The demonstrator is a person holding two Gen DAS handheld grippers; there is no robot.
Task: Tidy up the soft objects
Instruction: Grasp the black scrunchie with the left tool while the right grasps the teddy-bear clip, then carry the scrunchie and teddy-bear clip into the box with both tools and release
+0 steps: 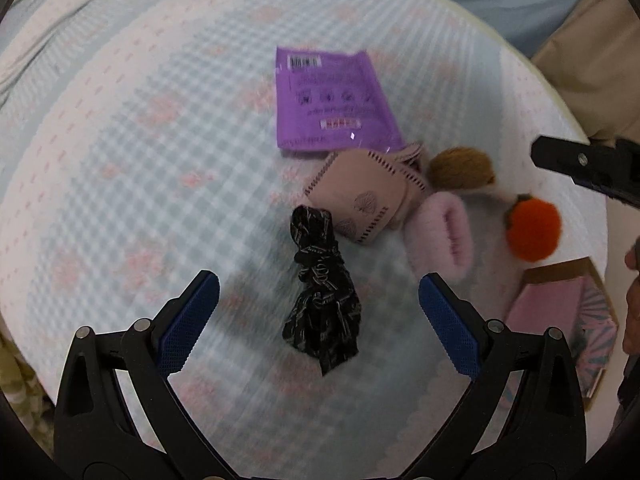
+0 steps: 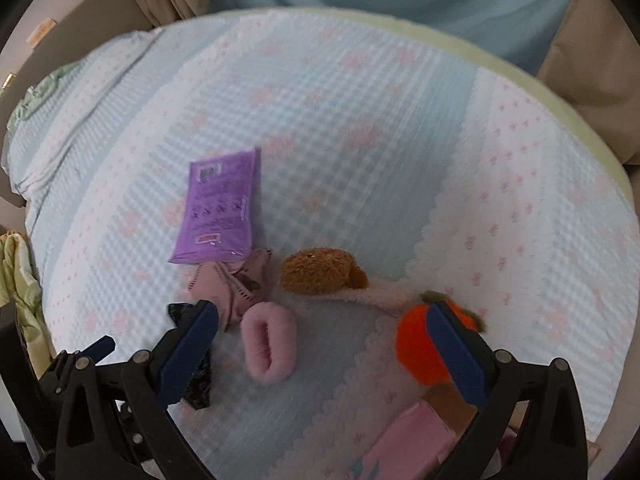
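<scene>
Spread over a waffle-textured bedspread (image 1: 160,140), pale blue and white check with faint pink motifs. Between the blue ribbed pads (image 1: 188,324) of the left gripper (image 1: 320,320), jaws held wide and clasping nothing: a black scrunchie (image 1: 322,292), crumpled glossy fabric with pale lettering, knotted at the middle, lying loose on the cloth and touching neither pad. Just beyond its far end, a folded pink sock (image 1: 356,196), smooth knit with dark stitch-like edging and small fan prints. Farther ahead, a flat purple packet (image 1: 332,100), shiny plastic, rectangular, barcode at the far edge, its near edge against the sock. Ahead and to the right, a fluffy pink loop (image 1: 440,232), oval and plush; past it a brown furry plush (image 1: 460,168), rounded; farther right an orange pompom (image 1: 534,230), round and fuzzy with a dark green-brown cap. Near the right pad, a pink hexagonal box (image 1: 560,312), cardboard-edged with teal rays. At the right edge, the black body of the other tool (image 1: 588,164), raised above the bed.

Seen from the right gripper (image 2: 320,356): fingers likewise spread wide, empty, angled down over the bed. Fluffy pink loop (image 2: 270,346) between the pads; orange pompom (image 2: 416,344) partly behind the right pad (image 2: 456,352); black scrunchie (image 2: 196,384) behind the left pad. Brown plush (image 2: 320,270) ahead, purple packet (image 2: 220,208) ahead-left.
</scene>
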